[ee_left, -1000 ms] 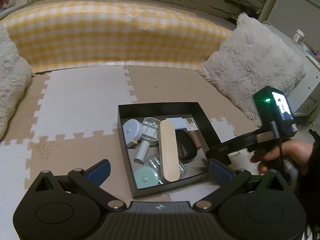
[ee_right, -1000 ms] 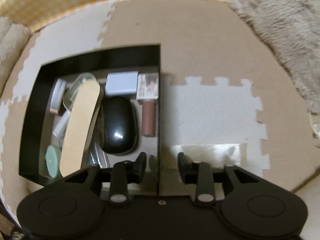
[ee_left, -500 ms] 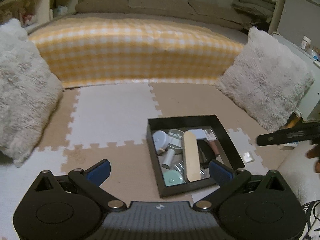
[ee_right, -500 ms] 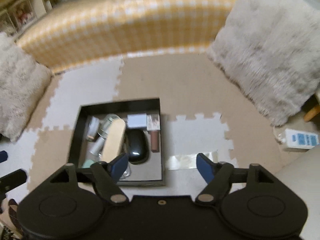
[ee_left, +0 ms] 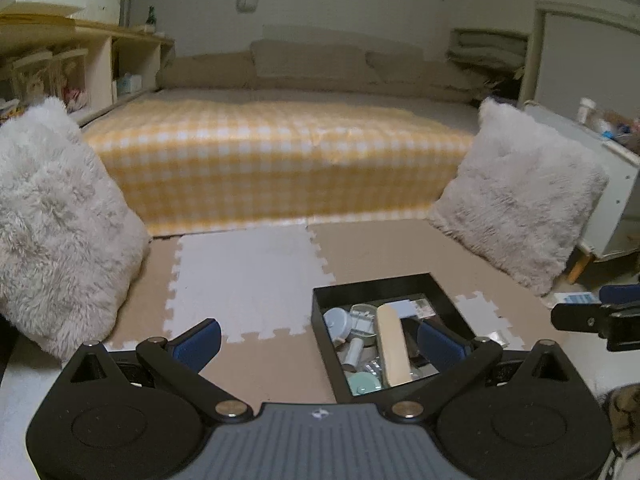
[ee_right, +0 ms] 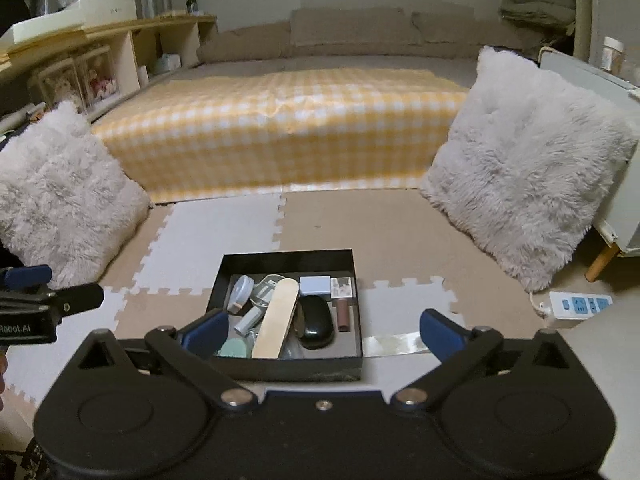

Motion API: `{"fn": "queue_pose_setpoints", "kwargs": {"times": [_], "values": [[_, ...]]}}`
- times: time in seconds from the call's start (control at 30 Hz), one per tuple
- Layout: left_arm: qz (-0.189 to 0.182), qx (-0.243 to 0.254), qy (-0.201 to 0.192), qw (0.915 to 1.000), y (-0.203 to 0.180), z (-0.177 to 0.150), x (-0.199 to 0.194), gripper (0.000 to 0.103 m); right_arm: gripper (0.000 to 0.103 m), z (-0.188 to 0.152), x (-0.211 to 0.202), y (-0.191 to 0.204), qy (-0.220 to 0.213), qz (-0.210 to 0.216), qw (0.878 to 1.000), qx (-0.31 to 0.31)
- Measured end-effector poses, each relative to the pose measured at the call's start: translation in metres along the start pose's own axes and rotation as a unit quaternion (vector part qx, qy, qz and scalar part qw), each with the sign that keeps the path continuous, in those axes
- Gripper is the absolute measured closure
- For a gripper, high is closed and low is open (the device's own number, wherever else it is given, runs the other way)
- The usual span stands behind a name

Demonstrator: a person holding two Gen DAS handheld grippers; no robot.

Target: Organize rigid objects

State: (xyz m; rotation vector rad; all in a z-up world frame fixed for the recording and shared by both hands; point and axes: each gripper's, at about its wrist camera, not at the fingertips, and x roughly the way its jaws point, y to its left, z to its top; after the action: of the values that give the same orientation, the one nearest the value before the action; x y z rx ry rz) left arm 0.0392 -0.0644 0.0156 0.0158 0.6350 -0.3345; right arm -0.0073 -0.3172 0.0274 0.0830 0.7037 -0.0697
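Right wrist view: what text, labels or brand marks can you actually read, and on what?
"Robot.AI" – white lettering on the left gripper body at the left edge; its start may be cut off.
Small printed box in the black tray: print too small to read.
Power strip: only blue sockets, no legible text.
Jar on the right cabinet: label blurred.
Nothing else is readable.

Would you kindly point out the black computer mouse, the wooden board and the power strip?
black computer mouse (ee_right: pixel 316 327): right wrist view, glossy top.
wooden board (ee_right: pixel 277 323): right wrist view, middle of its flat face.
power strip (ee_right: pixel 580 305): right wrist view, blue sockets.
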Motion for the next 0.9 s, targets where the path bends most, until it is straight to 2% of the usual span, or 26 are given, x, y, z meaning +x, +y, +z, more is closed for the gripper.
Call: {"fn": "queue_pose_setpoints", "kwargs": {"times": [0.1,0.43,0.9], "values": [[-0.007,-0.002,-0.01,0.9999,0.002,-0.006,-0.008,0.0,0.0,-0.012,-0.011,0.003,-0.018,-0.008,1.0,0.004],[0.016,0.026,-0.024,0.9992,-0.005,-0.022,-0.017,0.0,0.0,-0.036,-0.031,0.012,-0.08,-0.027,0.996,0.001],[0.018,0.029,-0.037,0.9987,-0.006,-0.025,-0.021,0.0,0.0,-0.045,-0.03,0.017,-0.098,-0.036,0.994,-0.008]]}}
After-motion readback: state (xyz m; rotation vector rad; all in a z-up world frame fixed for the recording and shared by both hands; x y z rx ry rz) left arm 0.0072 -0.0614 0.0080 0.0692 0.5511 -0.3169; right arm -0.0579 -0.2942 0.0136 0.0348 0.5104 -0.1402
